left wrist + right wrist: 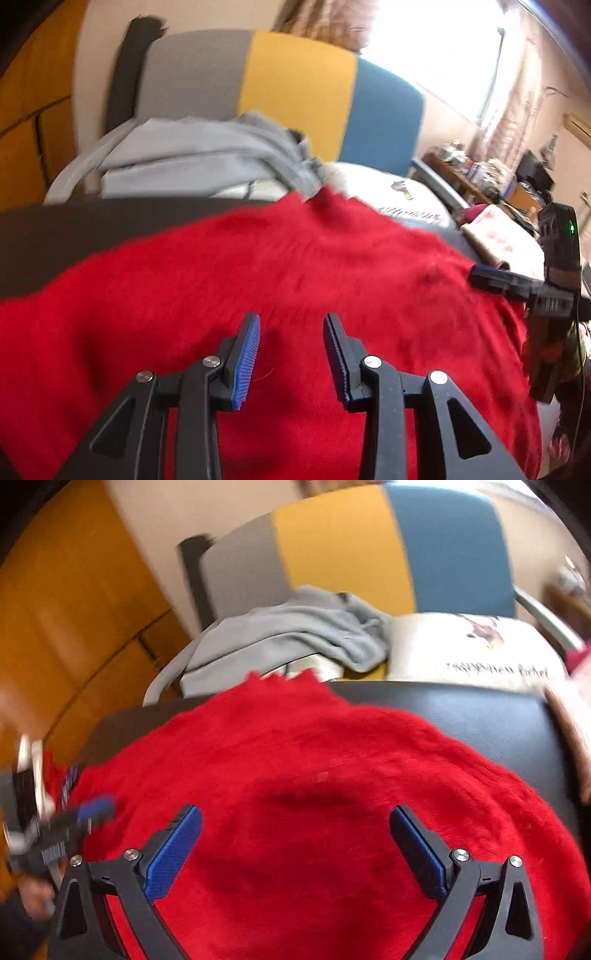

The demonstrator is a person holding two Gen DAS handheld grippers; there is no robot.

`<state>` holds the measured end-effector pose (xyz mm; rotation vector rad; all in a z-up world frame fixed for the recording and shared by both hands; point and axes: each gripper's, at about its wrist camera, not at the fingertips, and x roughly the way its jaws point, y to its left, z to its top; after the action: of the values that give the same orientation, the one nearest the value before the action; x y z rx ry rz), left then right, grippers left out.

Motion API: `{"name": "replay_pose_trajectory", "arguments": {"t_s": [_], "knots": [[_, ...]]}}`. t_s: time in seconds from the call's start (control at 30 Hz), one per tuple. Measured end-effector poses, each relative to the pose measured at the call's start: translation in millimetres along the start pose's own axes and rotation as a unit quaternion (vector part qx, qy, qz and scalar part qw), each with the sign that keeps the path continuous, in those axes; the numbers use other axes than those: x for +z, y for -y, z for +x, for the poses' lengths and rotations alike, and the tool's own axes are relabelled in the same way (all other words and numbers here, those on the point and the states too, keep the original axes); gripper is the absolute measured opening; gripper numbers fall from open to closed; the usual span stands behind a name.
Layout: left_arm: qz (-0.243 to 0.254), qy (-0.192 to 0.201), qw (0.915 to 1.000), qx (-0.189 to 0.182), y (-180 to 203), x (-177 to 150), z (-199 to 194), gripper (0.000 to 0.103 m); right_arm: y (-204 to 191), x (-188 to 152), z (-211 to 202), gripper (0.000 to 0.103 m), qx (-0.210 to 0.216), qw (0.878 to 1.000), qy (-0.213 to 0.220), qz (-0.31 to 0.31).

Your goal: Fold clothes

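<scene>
A fuzzy red sweater (295, 266) lies spread over a black table (74, 229). My left gripper (291, 319) hovers over its near part, its blue pads apart with nothing between them. In the right wrist view the same red sweater (295, 760) fills the middle, and my right gripper (295, 812) stands wide open above it, also holding nothing. The right gripper's fingers (495, 277) show at the sweater's right edge in the left wrist view. The left gripper (92, 810) appears blurred at the sweater's left edge in the right wrist view.
Behind the table stands a chair with a grey, yellow and blue back (295, 81). A grey garment (207, 155) is piled on its seat beside a white printed cushion (461, 653). A pinkish cloth (498, 240) lies at the table's right. An orange wall (74, 627) is at the left.
</scene>
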<state>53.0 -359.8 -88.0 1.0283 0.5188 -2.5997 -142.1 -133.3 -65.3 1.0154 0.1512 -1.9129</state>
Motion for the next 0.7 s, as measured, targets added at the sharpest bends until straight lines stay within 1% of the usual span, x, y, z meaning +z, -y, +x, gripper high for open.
{"name": "replay_pose_trajectory", "arguments": {"t_s": [0.03, 0.1, 0.17, 0.23, 0.3, 0.33, 0.37, 0.4, 0.43, 0.53, 0.6, 0.7], "knots": [[0.007, -0.001, 1.0000, -0.004, 4, 10, 7, 0.036, -5, 4, 3, 0.102, 0.004, 1.000, 0.000, -0.007], [0.026, -0.010, 0.9996, 0.009, 9, 28, 25, 0.036, -13, 13, 10, 0.102, 0.009, 1.000, -0.001, -0.021], [0.036, -0.019, 0.9989, 0.023, 9, 43, 47, 0.036, -17, 28, 24, 0.102, -0.001, 0.999, -0.003, -0.039], [0.040, -0.041, 0.9977, 0.035, 4, 51, 70, 0.036, -16, 38, 43, 0.102, 0.000, 0.999, -0.018, -0.039], [0.044, -0.052, 0.9956, 0.065, -7, 51, 94, 0.038, -11, 46, 69, 0.102, -0.001, 0.999, -0.037, -0.033], [0.045, -0.040, 0.9957, 0.070, -14, 51, 98, 0.038, -7, 47, 82, 0.102, -0.011, 0.998, -0.047, -0.030], [0.035, -0.033, 0.9970, 0.061, -21, 53, 100, 0.038, -4, 48, 93, 0.103, -0.024, 0.998, -0.048, -0.030], [0.025, -0.026, 0.9979, 0.053, -29, 56, 101, 0.038, -1, 48, 100, 0.103, -0.043, 0.998, -0.036, -0.036], [0.014, -0.023, 0.9982, 0.054, -37, 60, 103, 0.038, 0, 49, 107, 0.103, -0.060, 0.997, -0.028, -0.041], [-0.012, -0.018, 0.9983, 0.053, -55, 68, 108, 0.038, -7, 60, 122, 0.103, -0.095, 0.993, -0.037, -0.057], [-0.009, -0.018, 0.9980, 0.060, -55, 70, 108, 0.038, -12, 64, 130, 0.103, -0.108, 0.991, -0.040, -0.070], [-0.001, -0.020, 0.9968, 0.078, -46, 70, 99, 0.038, -12, 66, 130, 0.103, -0.106, 0.992, -0.036, -0.067]]}}
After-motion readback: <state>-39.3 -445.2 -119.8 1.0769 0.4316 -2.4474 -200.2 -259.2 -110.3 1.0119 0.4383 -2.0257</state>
